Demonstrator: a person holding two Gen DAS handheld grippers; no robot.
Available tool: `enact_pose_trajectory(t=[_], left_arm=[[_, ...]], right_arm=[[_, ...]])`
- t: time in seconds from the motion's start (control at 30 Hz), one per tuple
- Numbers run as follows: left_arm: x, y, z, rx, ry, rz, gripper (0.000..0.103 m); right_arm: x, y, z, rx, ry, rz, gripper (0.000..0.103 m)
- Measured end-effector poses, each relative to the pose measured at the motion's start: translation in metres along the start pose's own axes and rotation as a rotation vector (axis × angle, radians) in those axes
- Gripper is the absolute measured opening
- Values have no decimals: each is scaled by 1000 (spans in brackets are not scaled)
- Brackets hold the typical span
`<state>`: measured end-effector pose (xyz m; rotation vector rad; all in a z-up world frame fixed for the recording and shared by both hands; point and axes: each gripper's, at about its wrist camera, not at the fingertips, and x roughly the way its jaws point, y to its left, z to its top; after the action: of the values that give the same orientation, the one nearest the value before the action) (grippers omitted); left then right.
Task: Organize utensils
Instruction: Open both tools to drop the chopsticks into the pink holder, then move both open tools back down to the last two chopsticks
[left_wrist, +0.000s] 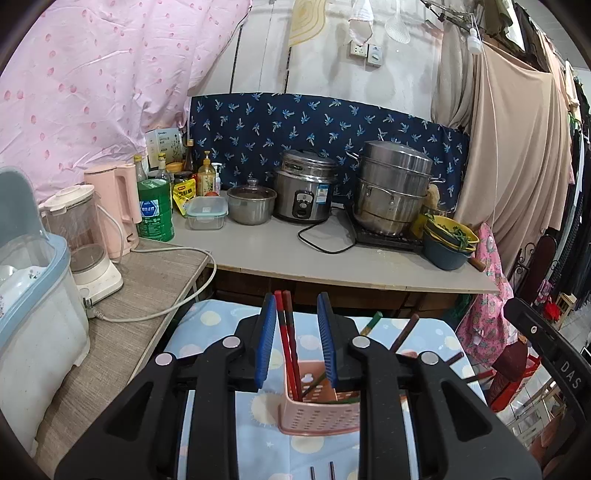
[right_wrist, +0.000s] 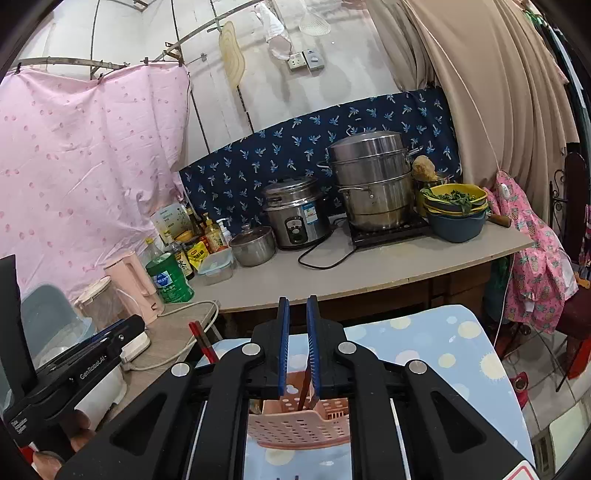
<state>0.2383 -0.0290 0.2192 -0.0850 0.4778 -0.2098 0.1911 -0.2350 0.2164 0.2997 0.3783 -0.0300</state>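
i see open cloth on the desk (right_wrist: 443, 343) right of the pink basket (left_wrist: 317, 417). chopsticks (left_wrist: 288, 343) stick up out of it, fencing the top. the blender (left_wrist: 85, 236) and its cord (left_wrist: 155, 314) crowd the left side.

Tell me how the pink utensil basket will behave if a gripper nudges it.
The pink basket looks like thin perforated plastic, so it is probably light and would slide on the cloth-covered table. The red chopsticks stand tall and lean to one side, so a push up high might tip it.
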Motion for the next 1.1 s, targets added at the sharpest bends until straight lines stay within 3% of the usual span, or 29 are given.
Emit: enact_pose_trajectory(t=[0.37, 1.1], left_arm=[[-23, -4, -48, 26, 51, 4, 22], [-35, 11, -175, 38, 291, 28, 22]], right_arm=[[-30, 3, -58, -53, 80, 11, 15], [-60, -15, -191, -48, 329, 9, 15]])
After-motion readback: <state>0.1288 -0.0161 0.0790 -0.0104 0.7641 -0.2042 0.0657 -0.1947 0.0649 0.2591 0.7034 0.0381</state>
